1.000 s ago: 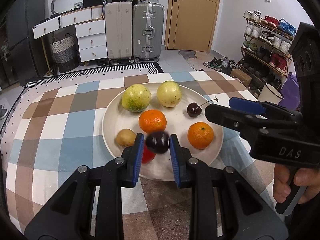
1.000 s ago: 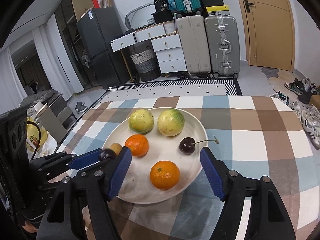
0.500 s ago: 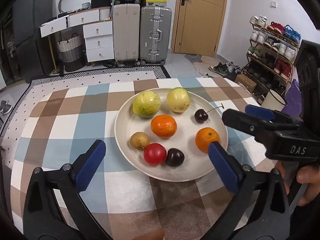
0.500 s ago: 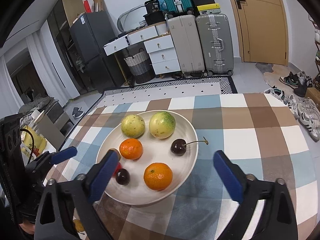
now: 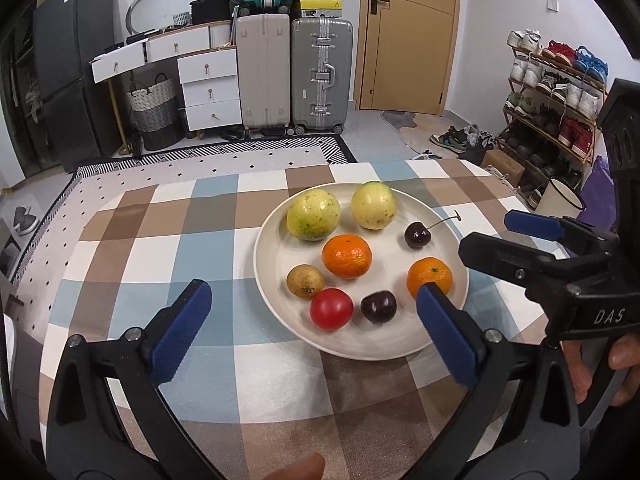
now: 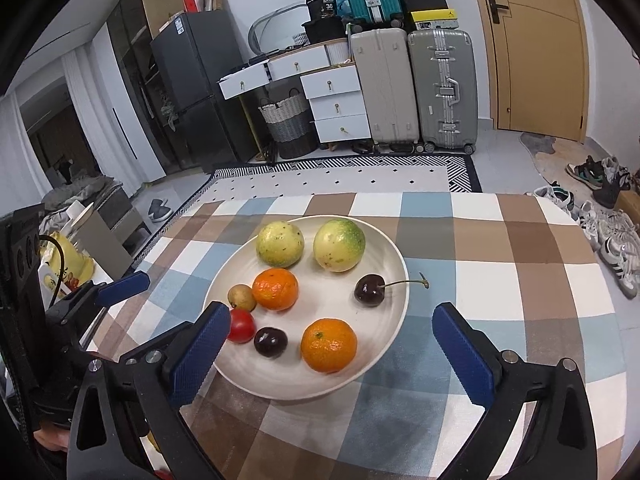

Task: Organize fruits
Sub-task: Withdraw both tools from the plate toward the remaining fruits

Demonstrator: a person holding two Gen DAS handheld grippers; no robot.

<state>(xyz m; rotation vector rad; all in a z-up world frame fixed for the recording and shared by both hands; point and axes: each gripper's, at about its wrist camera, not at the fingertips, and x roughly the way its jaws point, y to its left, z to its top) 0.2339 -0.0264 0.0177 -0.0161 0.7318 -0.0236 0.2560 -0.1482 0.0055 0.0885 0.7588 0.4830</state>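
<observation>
Seven fruits lie on the round white plate (image 5: 276, 312), which sits on the checked tablecloth (image 5: 160, 248) toward the table's right half. Two yellow-green round fruits (image 5: 314, 218) rest side by side at the far rim, an orange (image 5: 347, 256) near the middle, and a second orange (image 5: 429, 278) by the right rim. One cherry (image 5: 417, 235) lies on the far right, its stem pointing away past the plate's edge toward the right; a stemless dark cherry (image 5: 379, 306) touches or nearly touches the red tomato (image 5: 331, 314) at the near rim, with a small brown fruit (image 5: 305, 281) just beyond it. Both tools stand wide apart and grip nothing: the left gripper (image 5: 308, 320) spans the plate's near-left edge, and the right gripper (image 6: 326, 354) frames its near side. Bare cloth stretches left of the plate; the table's right edge (image 5: 500, 184) lies near the plate.
</observation>
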